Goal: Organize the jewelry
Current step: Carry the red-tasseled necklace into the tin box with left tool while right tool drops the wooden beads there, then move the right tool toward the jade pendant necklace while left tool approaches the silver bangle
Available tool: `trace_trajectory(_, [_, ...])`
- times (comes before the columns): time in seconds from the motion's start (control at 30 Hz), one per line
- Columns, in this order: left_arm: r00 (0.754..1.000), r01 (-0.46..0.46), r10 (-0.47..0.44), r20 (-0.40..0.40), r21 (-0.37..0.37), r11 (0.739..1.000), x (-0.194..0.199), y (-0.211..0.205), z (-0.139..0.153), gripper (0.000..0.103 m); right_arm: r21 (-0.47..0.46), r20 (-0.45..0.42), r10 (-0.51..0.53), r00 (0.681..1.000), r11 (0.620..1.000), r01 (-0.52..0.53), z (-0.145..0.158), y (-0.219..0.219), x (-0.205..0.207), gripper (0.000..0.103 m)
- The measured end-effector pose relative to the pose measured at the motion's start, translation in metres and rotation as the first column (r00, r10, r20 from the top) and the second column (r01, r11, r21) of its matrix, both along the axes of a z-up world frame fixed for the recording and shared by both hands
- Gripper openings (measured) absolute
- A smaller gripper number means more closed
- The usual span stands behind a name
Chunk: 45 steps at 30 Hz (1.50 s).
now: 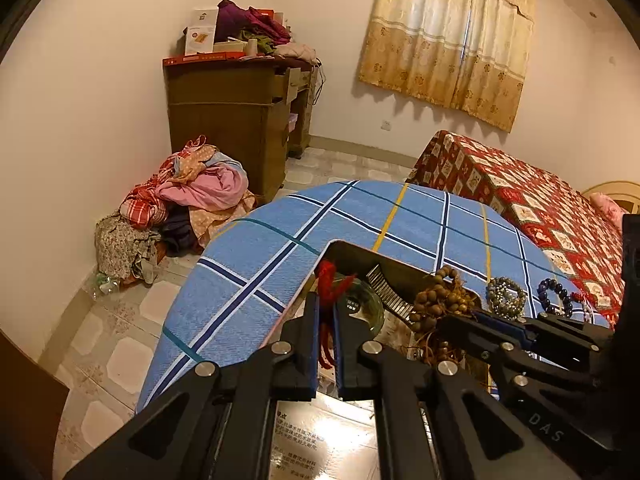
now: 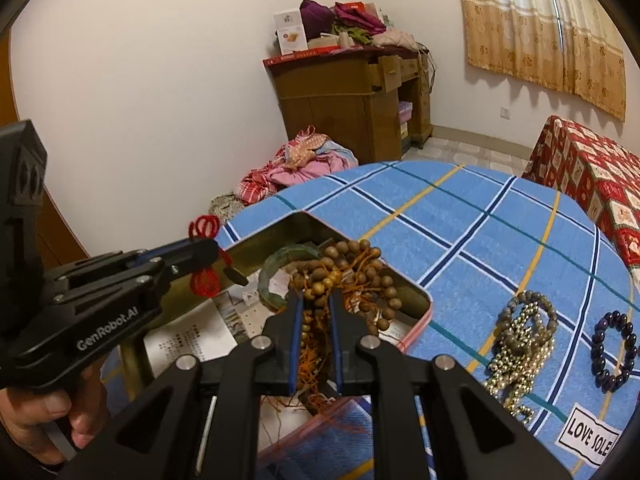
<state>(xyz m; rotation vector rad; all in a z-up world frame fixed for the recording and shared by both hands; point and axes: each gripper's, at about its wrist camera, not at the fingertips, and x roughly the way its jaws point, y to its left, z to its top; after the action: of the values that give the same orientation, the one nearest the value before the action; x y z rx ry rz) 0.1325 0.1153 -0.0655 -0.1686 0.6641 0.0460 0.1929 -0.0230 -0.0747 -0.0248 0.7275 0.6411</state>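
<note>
An open metal tin sits on the blue plaid cloth. My right gripper is shut on a tangled strand of brown wooden beads that hangs over the tin. A green bangle lies inside the tin beside the beads. My left gripper is shut on a red knotted cord above the tin's near-left side. In the right wrist view the left gripper comes in from the left with the red cord. In the left wrist view the right gripper holds the wooden beads at the right.
Grey and gold bead bracelets and a dark purple bead bracelet lie on the cloth right of the tin, near a "LOVE SOLE" label. A red-covered bed, a wooden cabinet and a clothes pile stand beyond.
</note>
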Motion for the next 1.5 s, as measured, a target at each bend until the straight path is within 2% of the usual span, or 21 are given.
trace_trajectory(0.13, [1.0,0.002,-0.002,-0.015,0.007,1.0,0.0,-0.003,0.0,0.008,-0.018,-0.006,0.003,1.0,1.0,-0.003,-0.003,0.003,0.001,0.016])
trace_trajectory(0.17, [1.0,0.002,-0.002,-0.017,0.006,1.0,-0.001,-0.003,0.0,0.011,-0.024,0.001,-0.003,1.0,1.0,0.003,-0.003,0.003,-0.001,0.02])
trace_trajectory(0.2, [1.0,0.004,-0.004,-0.018,0.005,1.0,-0.001,-0.004,0.0,0.015,-0.022,-0.002,-0.005,1.0,1.0,0.005,-0.002,0.002,-0.002,0.031])
trace_trajectory(0.23, [1.0,0.003,-0.003,-0.021,0.005,1.0,-0.002,-0.004,0.001,0.031,-0.012,-0.004,-0.007,1.0,1.0,0.007,-0.001,0.001,-0.003,0.039])
trace_trajectory(0.27, [1.0,-0.005,0.005,-0.022,0.008,1.0,-0.003,-0.003,0.002,0.054,-0.005,-0.002,-0.012,1.0,1.0,0.012,0.0,-0.001,-0.004,0.053])
trace_trajectory(0.3, [1.0,-0.021,0.021,-0.015,0.011,1.0,-0.006,-0.002,0.003,0.063,0.002,0.008,-0.025,1.0,1.0,0.025,0.002,-0.005,-0.006,0.057])
trace_trajectory(0.33, [0.999,-0.032,0.032,0.013,0.007,0.999,-0.011,0.0,0.007,0.07,-0.001,0.012,-0.036,0.999,0.999,0.036,0.003,-0.008,-0.007,0.057])
trace_trajectory(0.57, [1.0,-0.014,0.014,0.016,-0.009,1.0,-0.02,-0.009,0.013,0.07,0.02,-0.021,-0.12,0.993,0.993,0.12,0.005,-0.042,-0.014,0.057])
trace_trajectory(0.8, [0.998,0.06,-0.06,0.009,0.0,0.998,-0.024,-0.051,0.012,0.07,0.006,-0.041,-0.204,0.978,0.979,0.204,0.002,-0.086,-0.029,0.057])
trace_trajectory(1.17, [0.984,0.176,-0.175,-0.026,0.043,0.984,-0.031,-0.115,0.003,0.07,-0.028,-0.043,-0.372,0.927,0.928,0.371,-0.01,-0.163,-0.06,0.057])
trace_trajectory(1.5, [0.966,0.254,-0.248,-0.079,0.088,0.963,-0.031,-0.156,-0.014,0.07,-0.022,-0.07,-0.448,0.892,0.894,0.447,-0.024,-0.207,-0.072,0.057])
